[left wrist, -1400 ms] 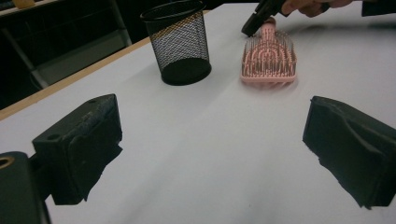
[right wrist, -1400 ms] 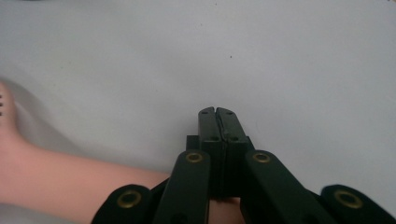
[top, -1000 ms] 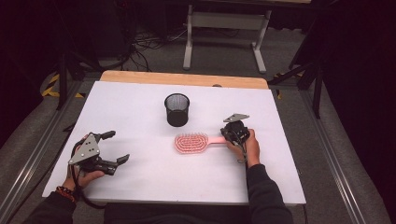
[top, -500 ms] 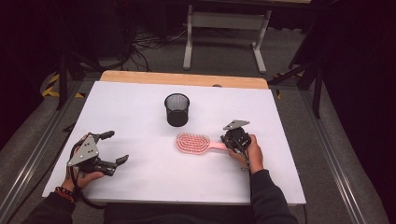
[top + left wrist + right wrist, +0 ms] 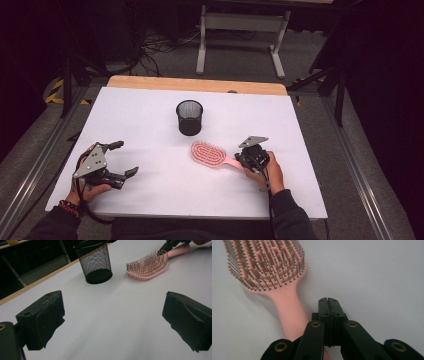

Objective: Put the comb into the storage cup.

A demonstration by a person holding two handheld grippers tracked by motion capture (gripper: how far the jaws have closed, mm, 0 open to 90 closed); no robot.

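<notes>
A pink hairbrush (image 5: 209, 154) lies bristles up on the white table (image 5: 145, 110), its handle pointing toward my right gripper (image 5: 244, 160). In the right gripper view the jaws are pressed together with nothing between them (image 5: 328, 301), and the brush handle (image 5: 292, 315) runs beside and under their left side. A black mesh cup (image 5: 189, 117) stands upright just behind the brush. My left gripper (image 5: 126, 158) rests at the table's near left, open and empty. The left gripper view looks between its wide jaws at the cup (image 5: 96, 262) and brush (image 5: 147, 265).
A strip of bare wood (image 5: 200, 85) borders the table's far edge. Beyond it stand a grey metal stand (image 5: 240, 25) and cables on the floor. Metal rails run along both sides of the table.
My right gripper has drawn back toward the person along the brush handle. The brush has shifted slightly right and turned a little. The left gripper has hardly moved.
</notes>
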